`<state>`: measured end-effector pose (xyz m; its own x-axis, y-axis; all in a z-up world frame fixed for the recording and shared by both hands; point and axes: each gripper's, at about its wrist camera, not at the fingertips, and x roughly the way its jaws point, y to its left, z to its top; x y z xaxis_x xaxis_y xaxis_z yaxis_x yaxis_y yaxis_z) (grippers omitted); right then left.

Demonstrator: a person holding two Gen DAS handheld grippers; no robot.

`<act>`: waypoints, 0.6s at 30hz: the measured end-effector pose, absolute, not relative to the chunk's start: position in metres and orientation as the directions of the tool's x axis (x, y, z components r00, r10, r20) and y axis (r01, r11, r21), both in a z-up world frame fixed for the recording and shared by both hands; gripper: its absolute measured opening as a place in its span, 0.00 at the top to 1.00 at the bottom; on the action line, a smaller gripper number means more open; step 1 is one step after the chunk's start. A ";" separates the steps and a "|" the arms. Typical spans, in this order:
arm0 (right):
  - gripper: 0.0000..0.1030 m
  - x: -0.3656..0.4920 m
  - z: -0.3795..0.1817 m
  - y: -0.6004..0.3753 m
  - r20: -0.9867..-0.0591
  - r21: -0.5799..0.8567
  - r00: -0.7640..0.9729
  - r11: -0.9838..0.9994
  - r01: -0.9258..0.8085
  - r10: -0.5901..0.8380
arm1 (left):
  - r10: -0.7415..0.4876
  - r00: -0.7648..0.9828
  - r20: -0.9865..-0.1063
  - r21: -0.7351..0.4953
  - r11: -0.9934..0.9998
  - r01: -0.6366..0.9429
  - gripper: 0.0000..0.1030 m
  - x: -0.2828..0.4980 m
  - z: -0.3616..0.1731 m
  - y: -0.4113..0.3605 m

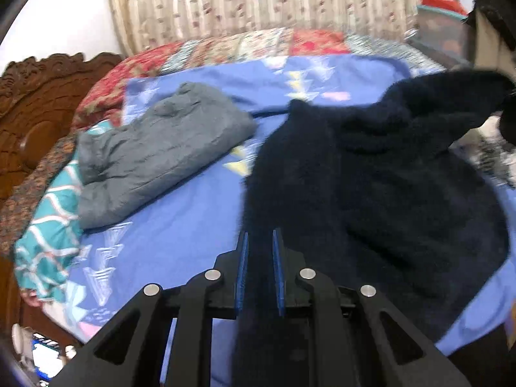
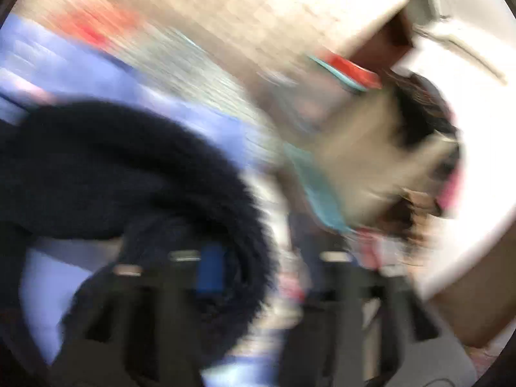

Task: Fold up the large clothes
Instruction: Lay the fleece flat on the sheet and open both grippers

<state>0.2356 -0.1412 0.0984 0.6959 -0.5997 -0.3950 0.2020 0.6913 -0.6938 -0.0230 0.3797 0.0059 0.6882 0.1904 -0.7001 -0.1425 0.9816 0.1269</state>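
The left tongs (image 1: pixel 259 242) stand narrow, the two blue-faced fingers (image 1: pixel 242 258) set close and parallel, with an edge of the dark navy fleece garment (image 1: pixel 371 177) lying between them. The cloth fills the gap, so the left tongs hold that near edge.

The navy fleece garment lies on the right half of the bed, spread over the blue patterned bedsheet (image 1: pixel 180 225). Its far right corner is lifted off the sheet toward the frame edge, where it meets a dark shape that cannot be identified.

A grey folded garment (image 1: pixel 161 148) rests on the same bedsheet, left of the navy garment and apart from it. A teal cloth with white lattice lines (image 1: pixel 48 225) lies at the left bed edge, touching the grey garment's near corner. A red floral quilt (image 1: pixel 225 48) runs along the far side of the bed. A carved wooden headboard (image 1: pixel 38 96) stands at far left, and a pleated floral curtain (image 1: pixel 258 3) hangs behind the bed.

The right wrist view is heavily blurred. The right tongs (image 2: pixel 264 277) appear at the bottom of the frame, with one blue finger pad (image 2: pixel 211 271) against a roll of the navy fleece garment (image 2: pixel 113 177). Whether the right tongs are wide or closed on the cloth cannot be told.
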 end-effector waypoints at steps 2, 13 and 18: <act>0.38 0.236 0.104 -0.152 -0.500 -0.537 0.690 0.812 0.227 -0.523 | 0.133 0.711 -0.691 0.088 0.991 -0.100 0.63 -0.017 0.006 0.367; 0.54 0.190 -0.012 0.092 -0.763 0.268 0.388 0.799 -0.538 0.517 | 0.096 0.624 -0.776 0.097 0.995 -0.033 0.63 0.075 -0.065 0.342; 0.60 0.232 -0.077 0.189 -0.824 0.375 0.154 0.729 -0.572 0.545 | 0.174 0.617 -0.767 0.071 0.980 -0.187 0.63 0.097 -0.072 0.395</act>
<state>0.2318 0.1886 -0.0768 0.1542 0.5450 -0.8242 -0.5724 0.7292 0.3751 0.0968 0.3945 -0.0723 0.6173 0.1738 -0.7673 -0.1872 0.9797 0.0713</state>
